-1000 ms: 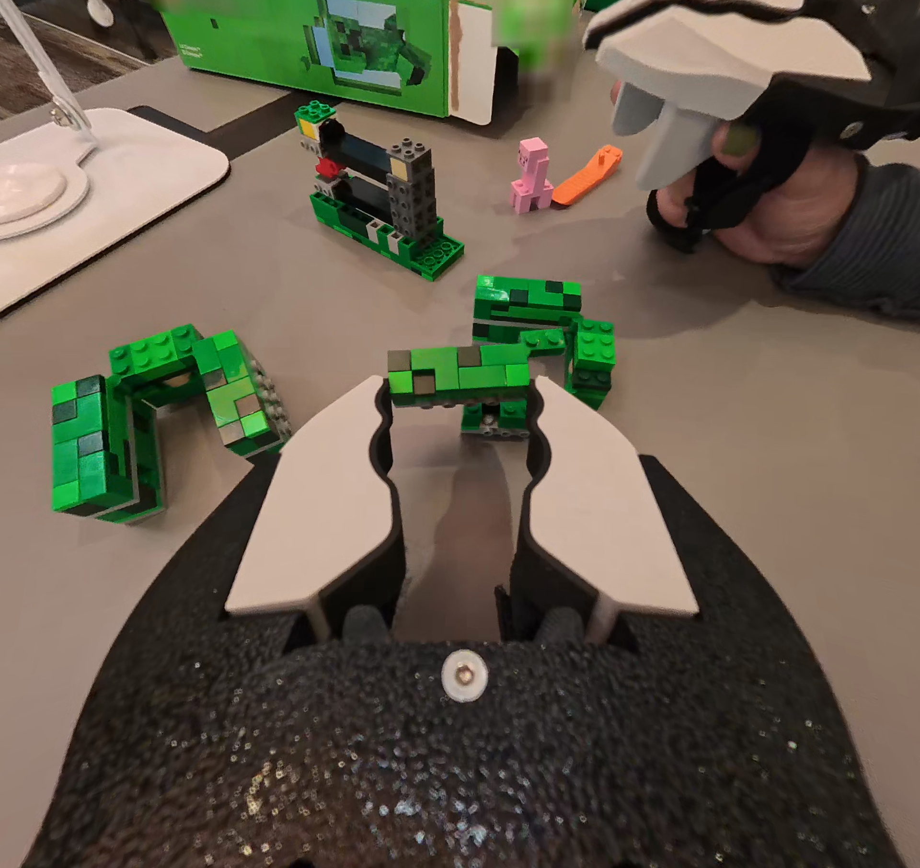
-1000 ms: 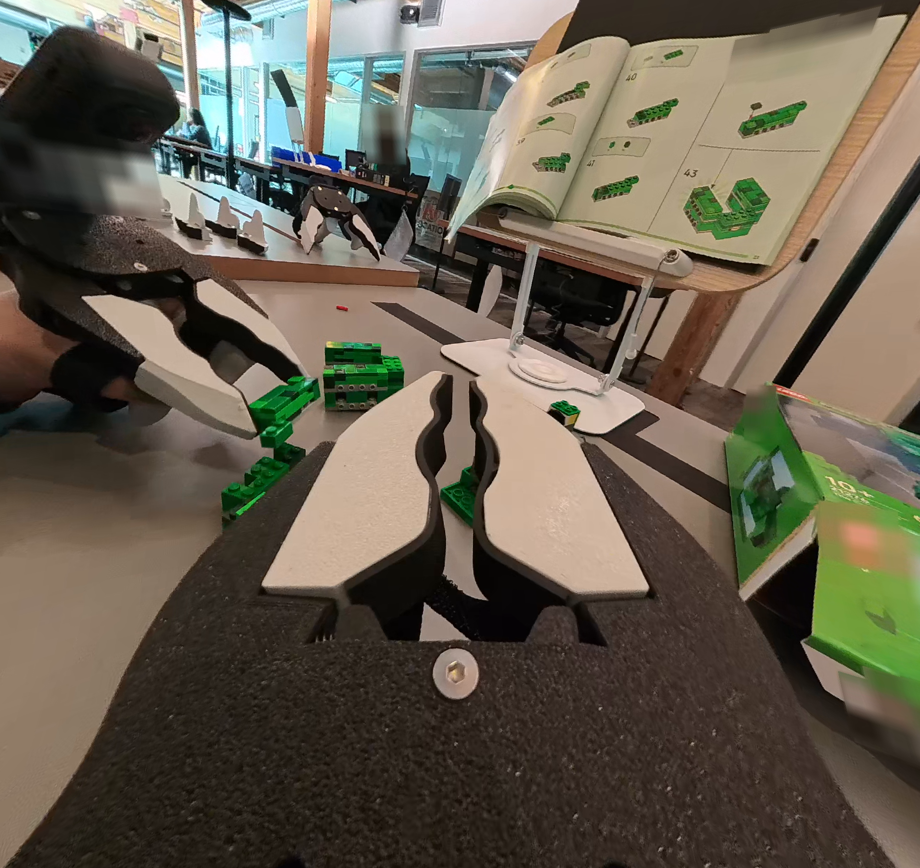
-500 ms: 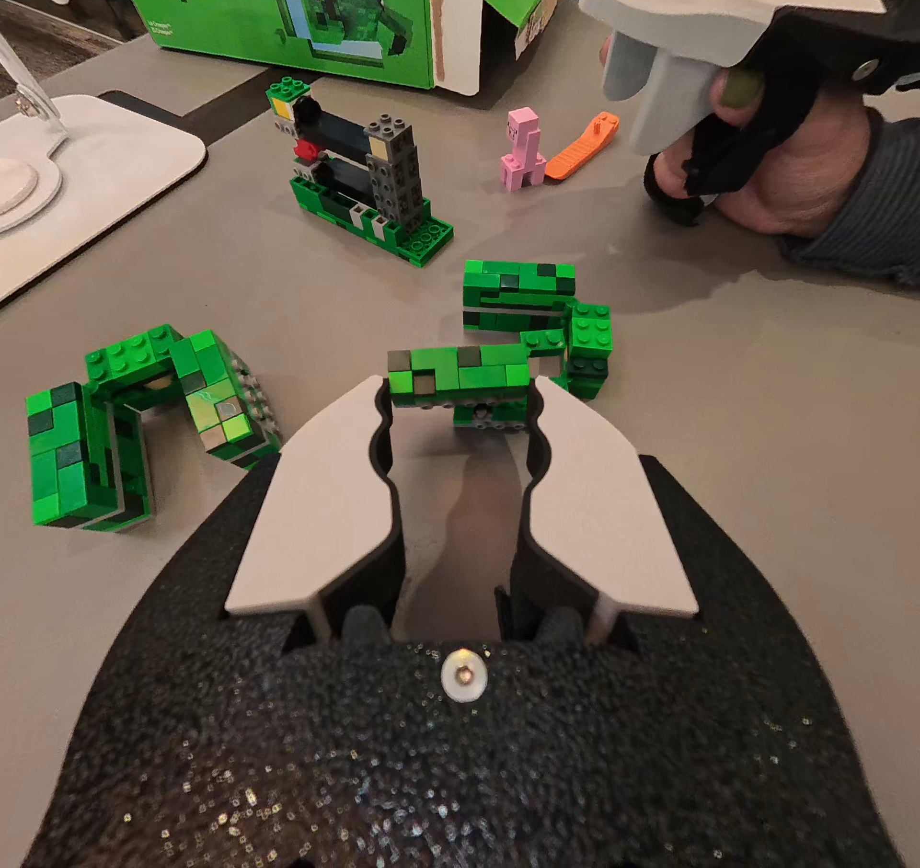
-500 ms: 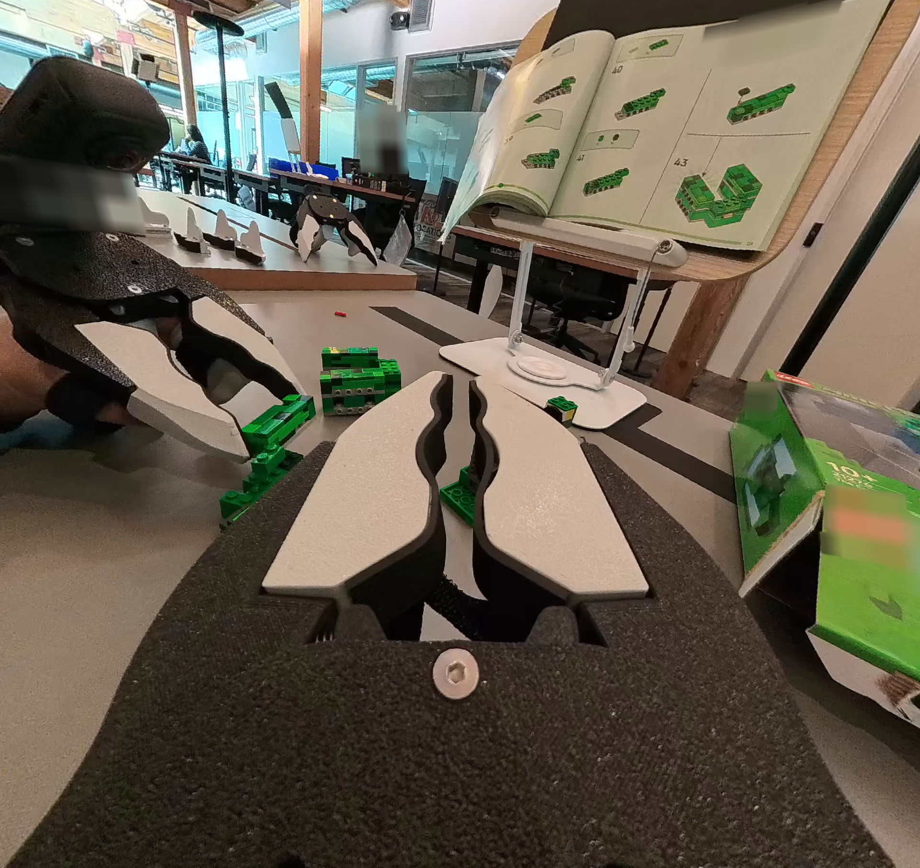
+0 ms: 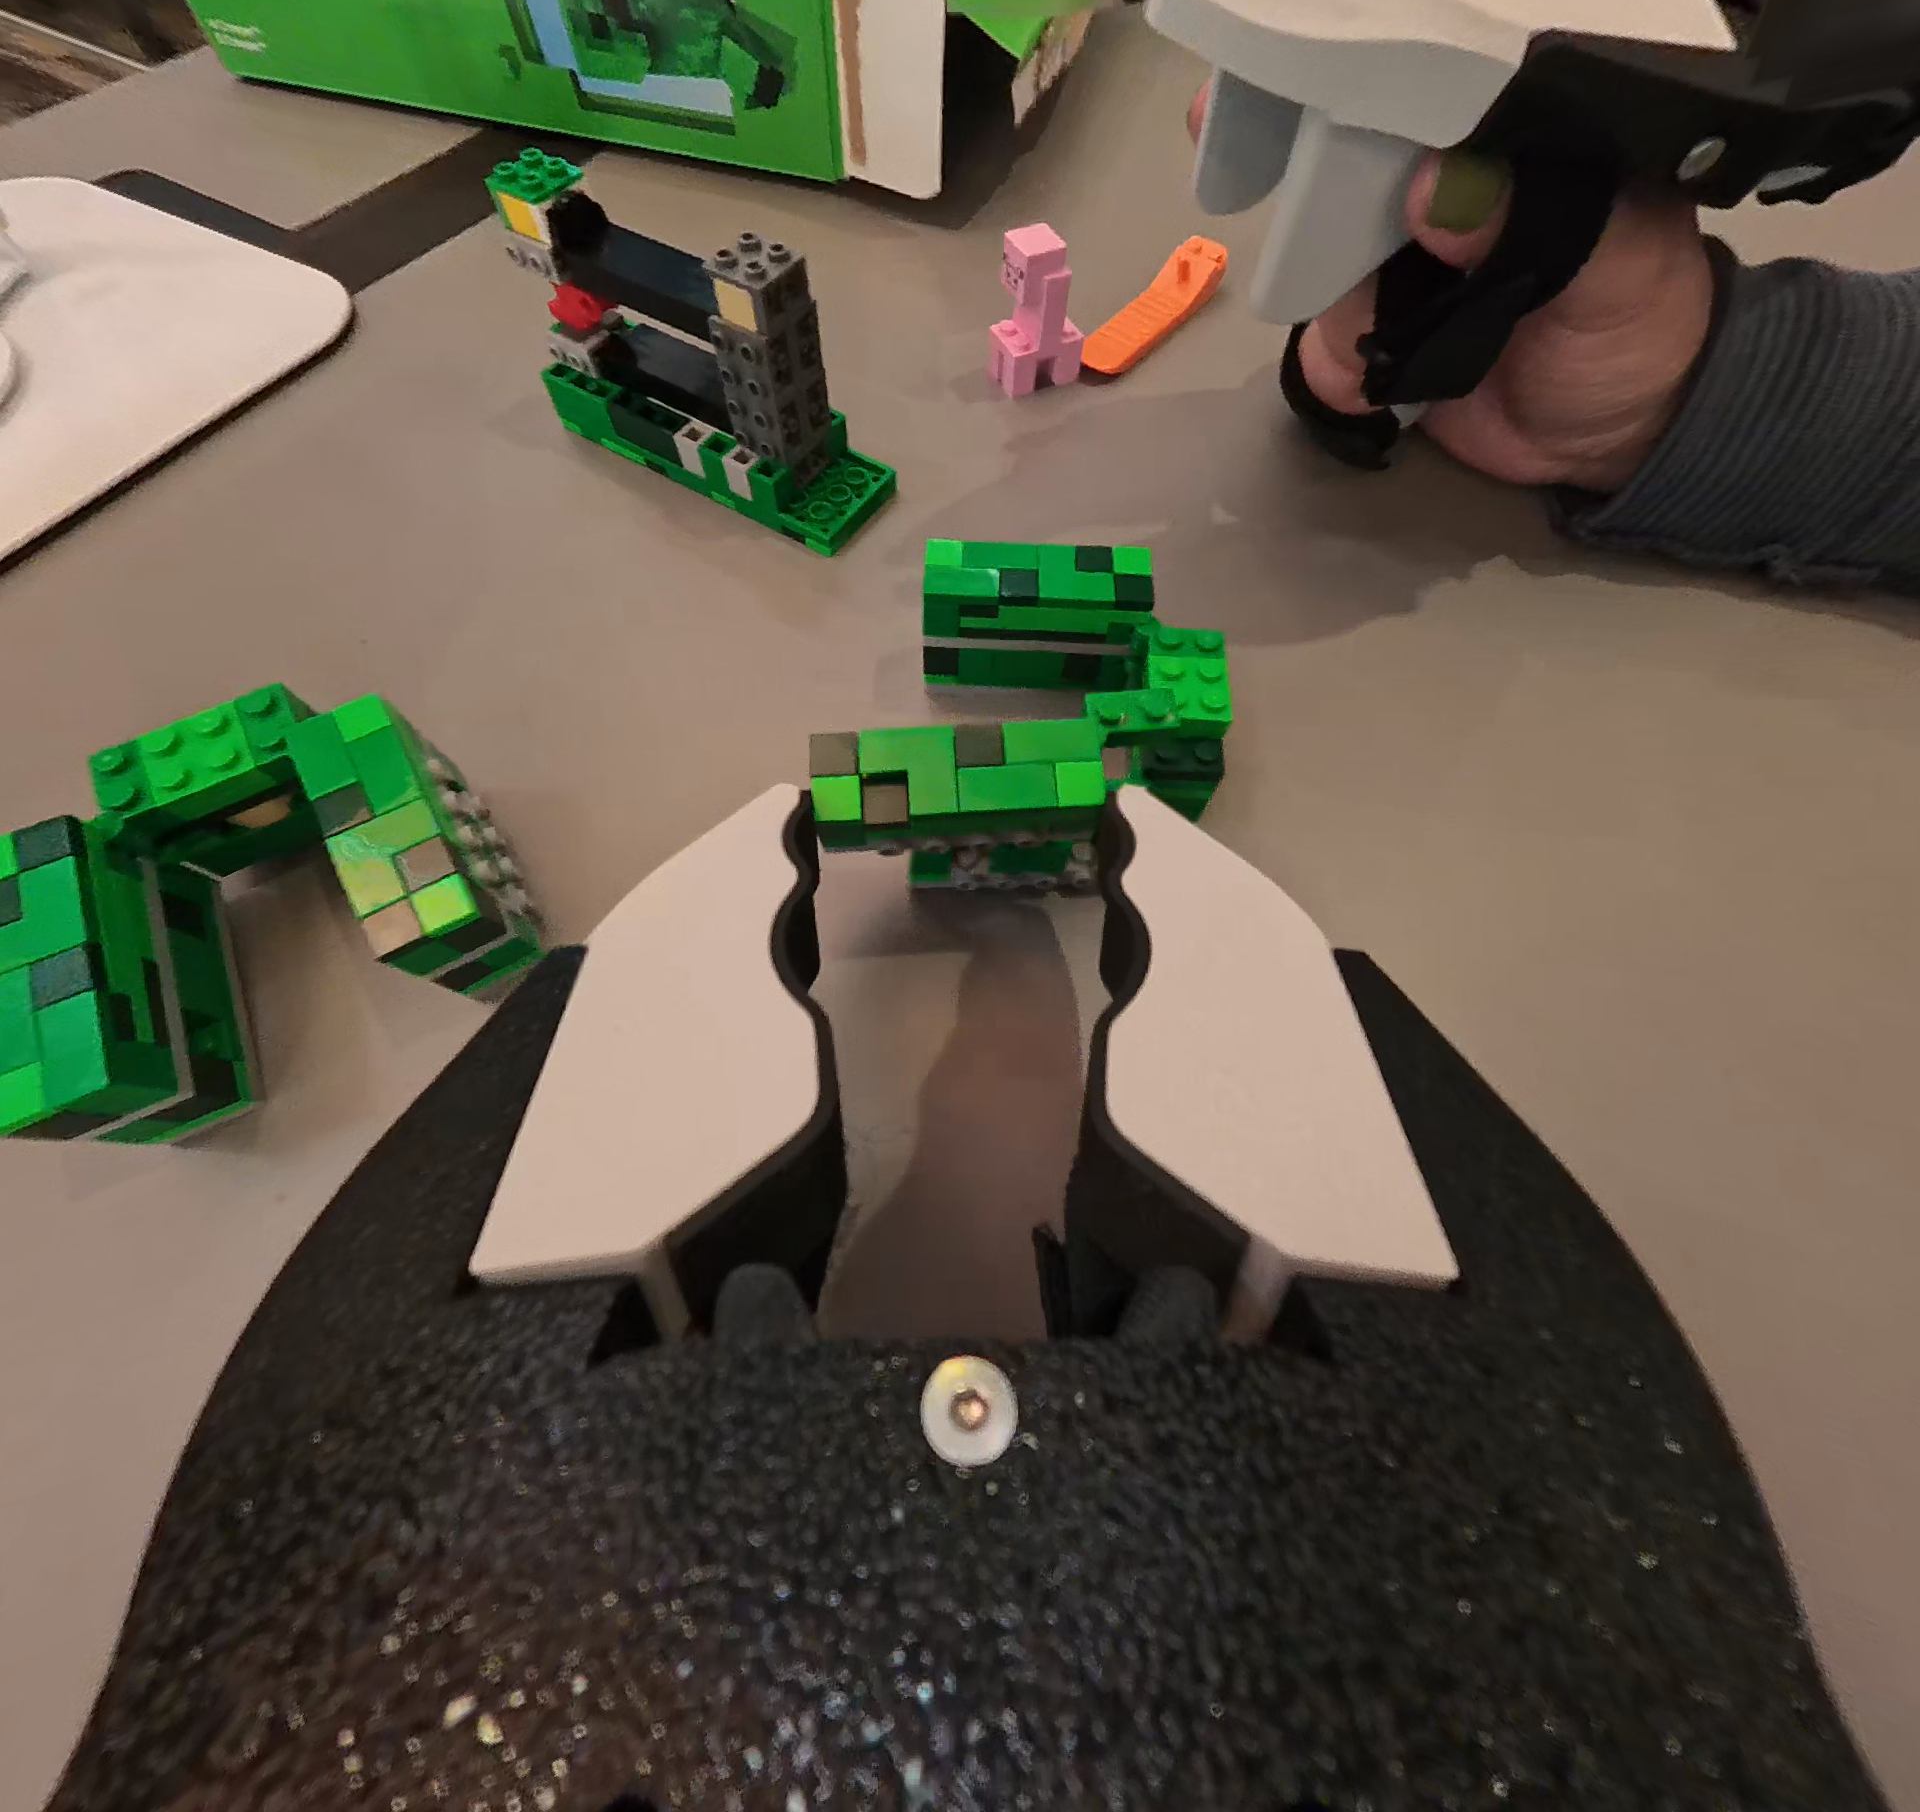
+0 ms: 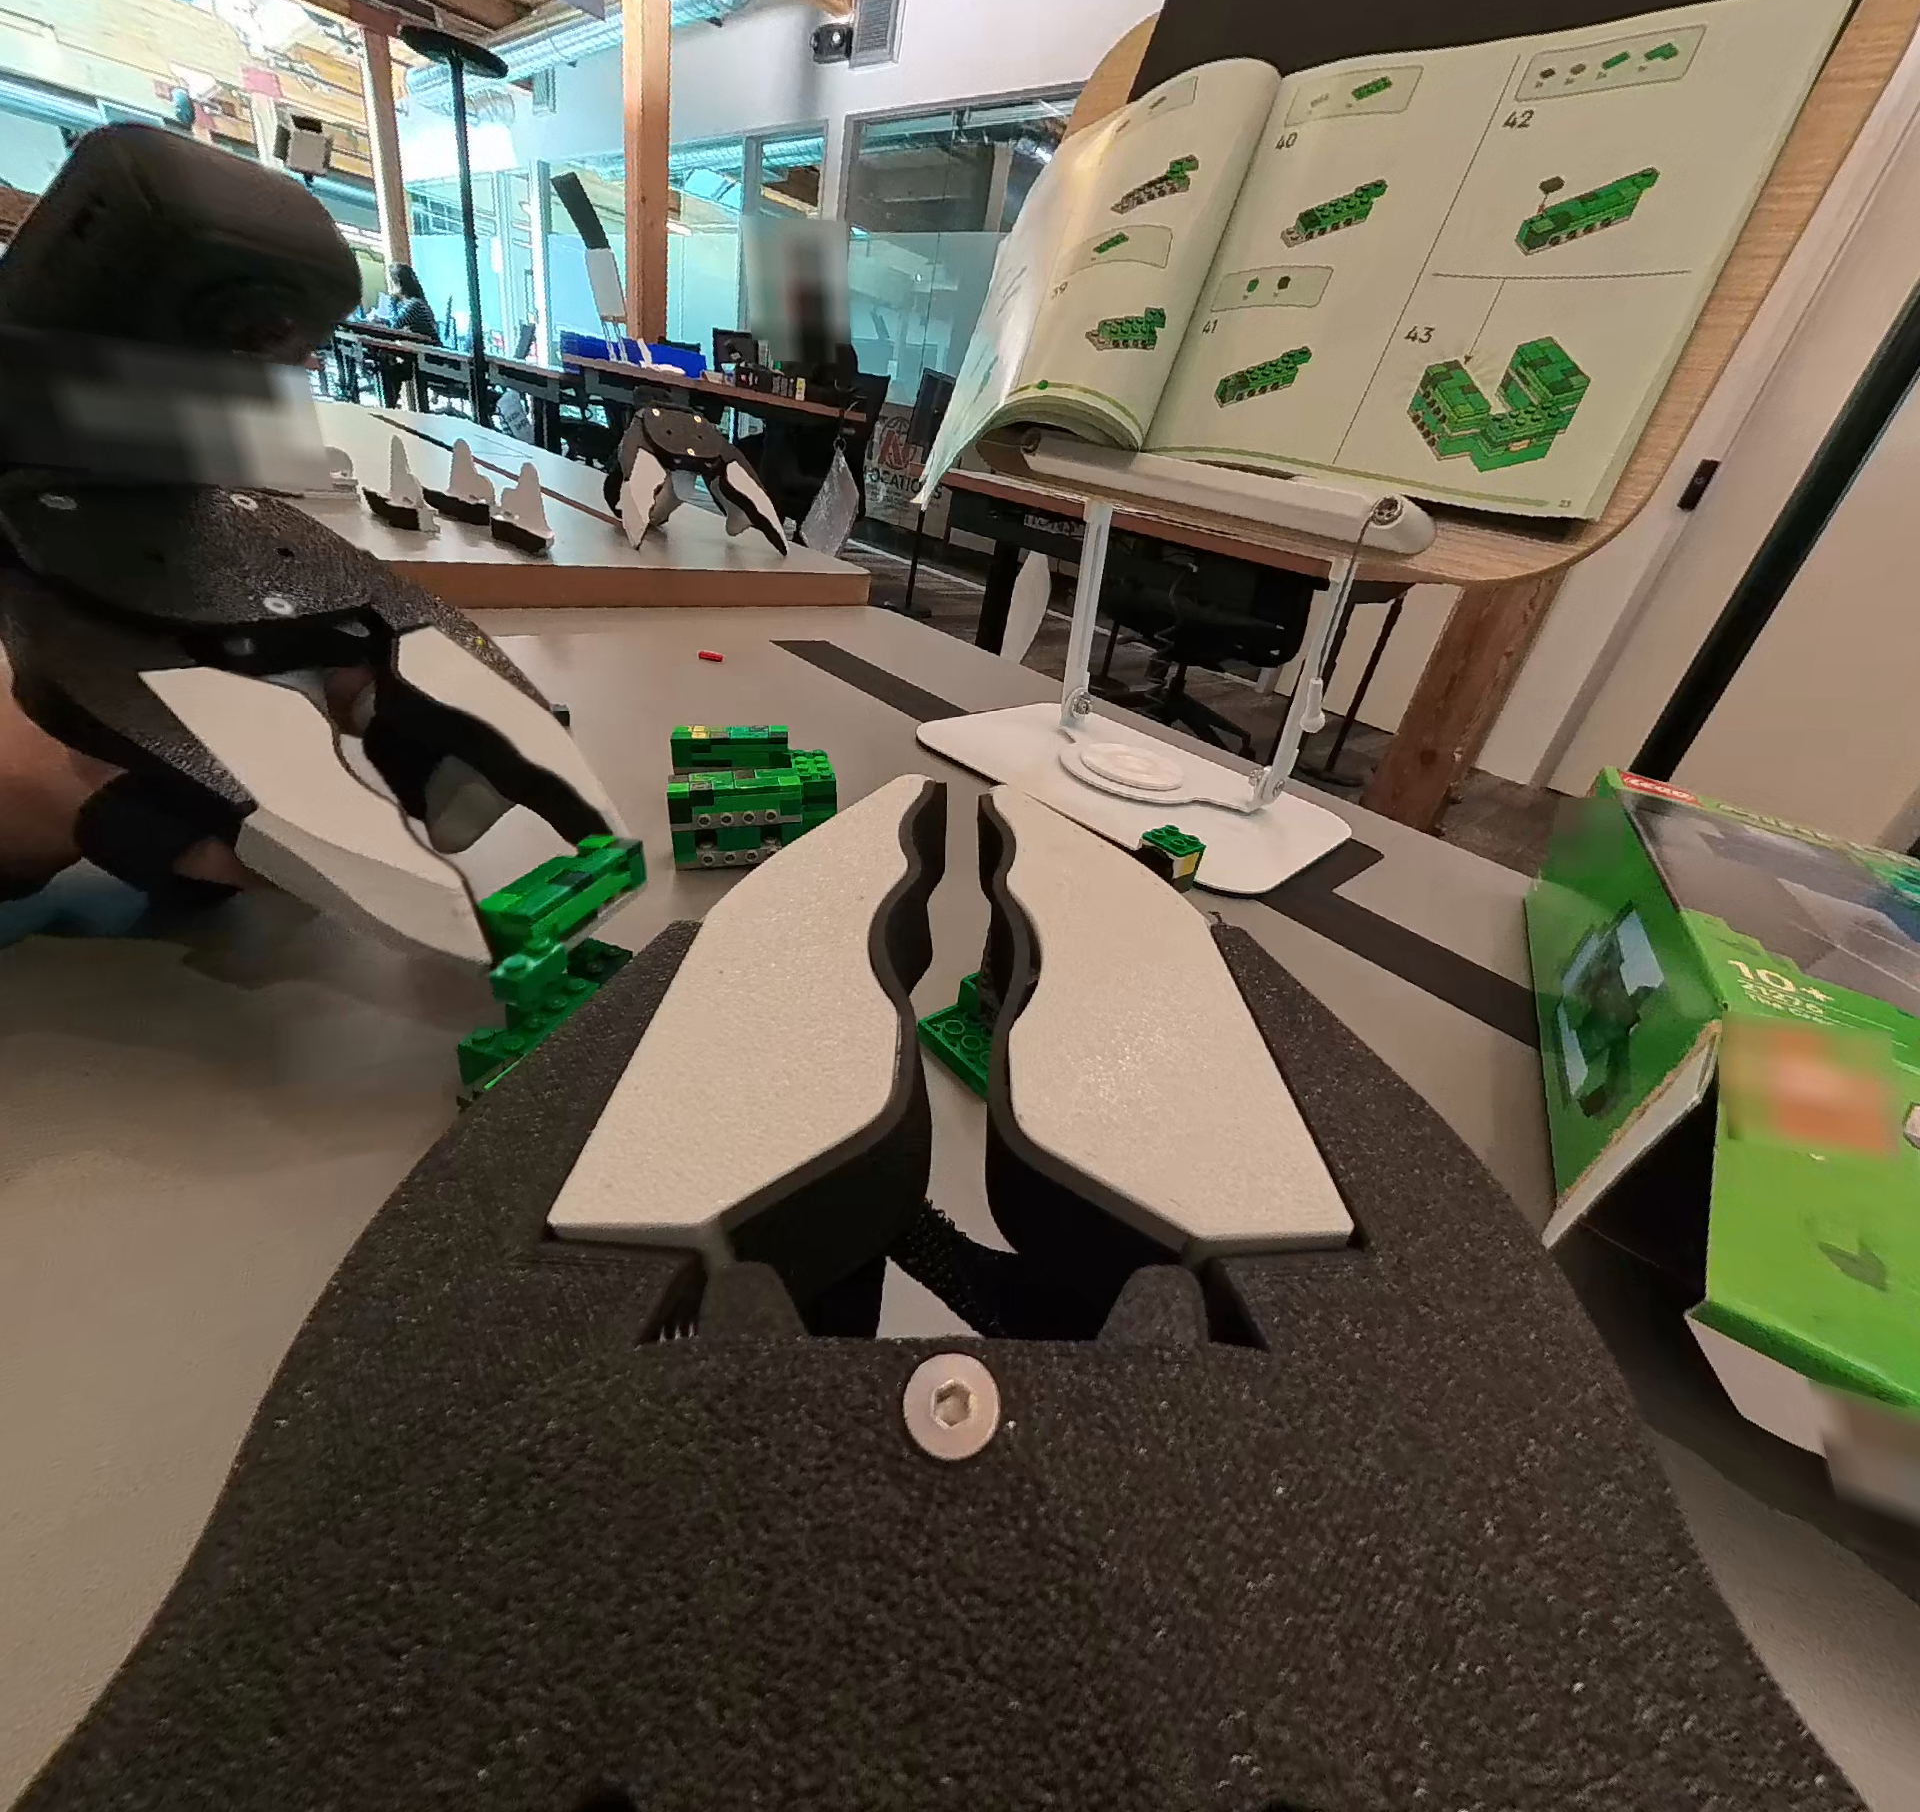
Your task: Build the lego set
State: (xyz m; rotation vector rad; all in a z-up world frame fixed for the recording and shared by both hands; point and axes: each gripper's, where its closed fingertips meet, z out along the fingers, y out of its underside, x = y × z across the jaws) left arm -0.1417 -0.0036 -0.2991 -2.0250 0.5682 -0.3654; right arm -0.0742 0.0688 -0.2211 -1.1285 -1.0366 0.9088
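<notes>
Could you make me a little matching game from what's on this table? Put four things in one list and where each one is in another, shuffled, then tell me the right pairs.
Things:
1. small pink blocky pig figure
2. flat orange plastic brick separator
3. long green mottled brick segment
4. open paper instruction booklet

Places:
A. propped on a white stand
B. between the left gripper's fingers
C. standing upright on the grey table, beside the orange tool
D. lying on the table just right of the pink figure

Pairs: 1-C, 2-D, 3-B, 4-A
</notes>
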